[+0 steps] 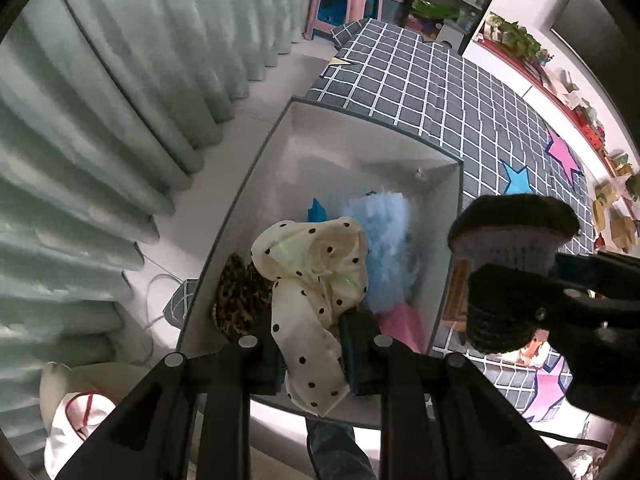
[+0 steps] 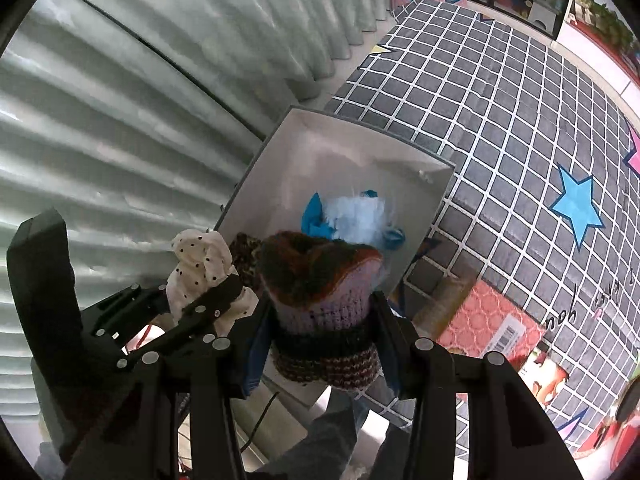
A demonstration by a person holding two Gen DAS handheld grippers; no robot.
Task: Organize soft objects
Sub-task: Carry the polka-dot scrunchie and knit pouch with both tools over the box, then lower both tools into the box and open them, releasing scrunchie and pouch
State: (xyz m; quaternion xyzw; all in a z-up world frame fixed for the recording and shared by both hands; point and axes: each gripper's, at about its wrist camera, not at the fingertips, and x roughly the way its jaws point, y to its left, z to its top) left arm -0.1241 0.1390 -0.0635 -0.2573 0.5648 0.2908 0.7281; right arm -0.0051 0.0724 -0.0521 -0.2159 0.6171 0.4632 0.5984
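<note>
Over the grey box (image 1: 280,152), where a blue fluffy piece (image 1: 384,232) already lay, we held 2 more soft things to drop: the left gripper (image 1: 312,354) pinched the dotted cloth (image 1: 312,280), the right gripper (image 2: 324,340) clasped the knitted hat (image 2: 320,280).

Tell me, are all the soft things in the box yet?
Not yet. Already in the grey box: a fluffy blue thing, a leopard-print piece and something pink. In hand: the left hand-held gripper holds a polka-dot cloth above the box, and the right hand-held gripper holds a knitted hat. Those two still need dropping in.
</note>
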